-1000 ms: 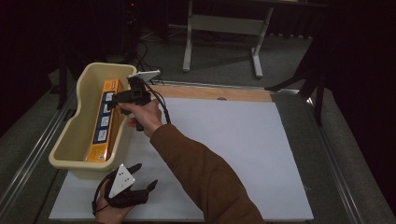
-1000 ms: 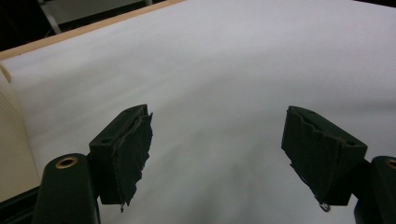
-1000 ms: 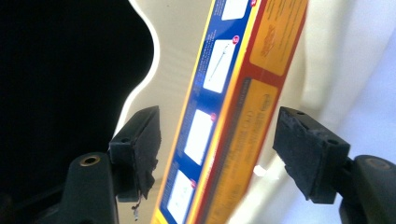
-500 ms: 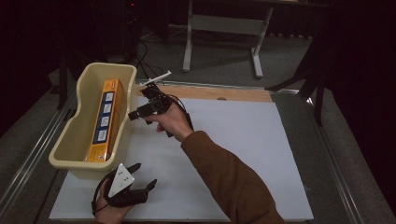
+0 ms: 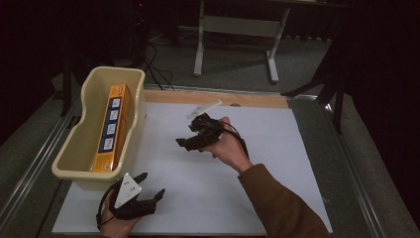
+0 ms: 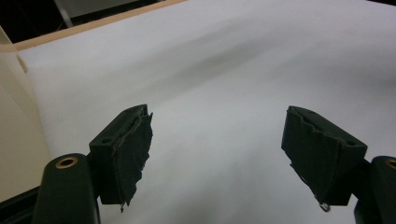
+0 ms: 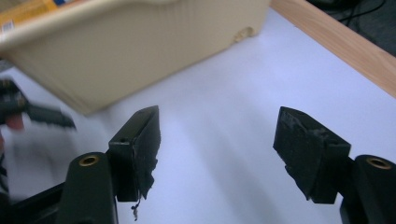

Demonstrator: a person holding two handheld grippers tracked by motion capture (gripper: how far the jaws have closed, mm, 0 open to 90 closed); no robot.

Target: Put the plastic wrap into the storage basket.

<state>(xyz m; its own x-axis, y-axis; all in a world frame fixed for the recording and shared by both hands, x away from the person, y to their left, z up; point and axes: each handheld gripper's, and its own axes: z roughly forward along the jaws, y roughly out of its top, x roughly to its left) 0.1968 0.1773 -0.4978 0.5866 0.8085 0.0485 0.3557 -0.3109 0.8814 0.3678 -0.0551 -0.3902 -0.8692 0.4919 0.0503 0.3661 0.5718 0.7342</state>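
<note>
My right gripper (image 5: 190, 139) leaves the boxed tub (image 5: 79, 148) — fingers spread, just reopened, empty; left gripper (image 5: 143, 193) parked, spread.

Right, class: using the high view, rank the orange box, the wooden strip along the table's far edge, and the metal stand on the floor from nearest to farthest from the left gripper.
From the left gripper, at the table's near-left corner:
1. Orange box, lying in the cream tub just beyond the gripper.
2. Wooden strip, along the table's far edge.
3. Metal stand, on the floor past the table.
</note>
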